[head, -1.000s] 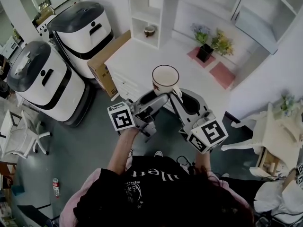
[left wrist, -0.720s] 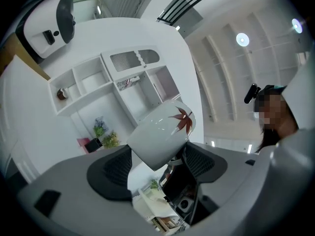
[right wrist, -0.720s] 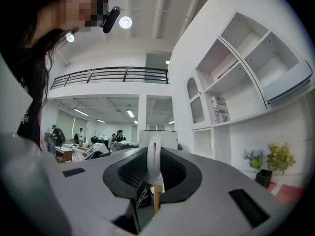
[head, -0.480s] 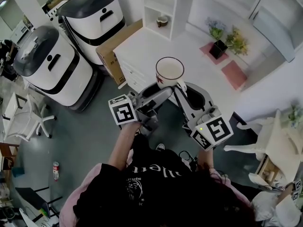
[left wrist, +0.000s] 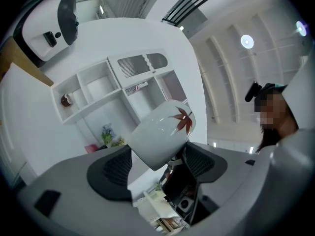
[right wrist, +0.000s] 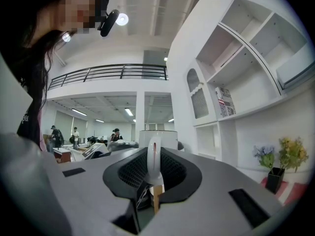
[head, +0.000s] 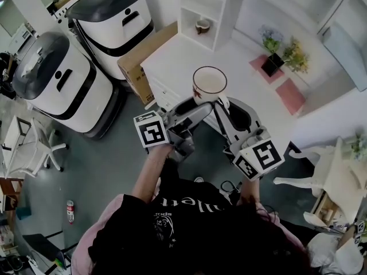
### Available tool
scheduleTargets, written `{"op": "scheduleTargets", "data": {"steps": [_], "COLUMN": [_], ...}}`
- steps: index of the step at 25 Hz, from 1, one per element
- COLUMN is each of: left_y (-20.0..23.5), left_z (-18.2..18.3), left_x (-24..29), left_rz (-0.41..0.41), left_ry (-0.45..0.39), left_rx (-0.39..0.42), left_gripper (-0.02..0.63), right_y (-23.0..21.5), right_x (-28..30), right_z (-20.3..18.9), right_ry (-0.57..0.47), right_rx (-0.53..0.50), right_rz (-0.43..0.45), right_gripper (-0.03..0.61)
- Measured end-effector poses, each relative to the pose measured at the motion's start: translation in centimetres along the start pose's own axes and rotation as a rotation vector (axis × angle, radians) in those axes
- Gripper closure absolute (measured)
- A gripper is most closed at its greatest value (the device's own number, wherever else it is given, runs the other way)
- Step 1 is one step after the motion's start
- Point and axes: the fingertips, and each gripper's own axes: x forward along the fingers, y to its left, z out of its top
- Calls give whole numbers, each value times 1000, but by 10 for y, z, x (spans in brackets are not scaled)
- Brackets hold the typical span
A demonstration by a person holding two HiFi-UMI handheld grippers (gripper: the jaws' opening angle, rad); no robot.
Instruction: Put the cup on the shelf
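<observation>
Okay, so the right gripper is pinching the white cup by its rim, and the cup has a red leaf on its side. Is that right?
Not by the rim. The right gripper is shut on the handle of the white cup, as the right gripper view shows. The red leaf on its side is correct.

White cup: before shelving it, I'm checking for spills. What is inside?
Seen from above, the white cup with a brown rim shows a pale, bare interior, nothing in it. Its rim covers the near inner wall.

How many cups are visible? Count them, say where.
2. White cup, handle clamped in the right tongs; small brown cup in a shelf cubby. More may be hidden.
</observation>
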Motion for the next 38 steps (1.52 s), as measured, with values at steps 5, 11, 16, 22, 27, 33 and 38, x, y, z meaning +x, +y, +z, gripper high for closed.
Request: {"op": "scheduleTargets", "data": {"steps": [5,11,16,22,27,33,38], "left_y": [33,70,96,120,136,155,178], "left_z": [51,106,141,172,185,195,208], "left_x": [-8,-25,-41,-64,-78,-83,-77], "left_rz": [-13,-26,-42,-47,-44,-36,-19], "left_ry": [25,59,79,98,96,85,80], "left_rx": [-8,-24,-38,-55,-71,-102,-111], "left_gripper": [268,268,268,270,268,269,268], "right_y": [-4,-2,4,17,23,20,4], "right_x": [61,130,175,219,242,263,285], "right_z": [2,1,-4,-13,-20,-29,-36], "right_ry": [-8,-6,-2,4,24,58,66], "right_rx": [8,18,19,34,34,44,55], "right_rz": [-30,-70,-99,-123,-122,-120,-109], "right_gripper": [495,495,495,495,495,495,495]}}
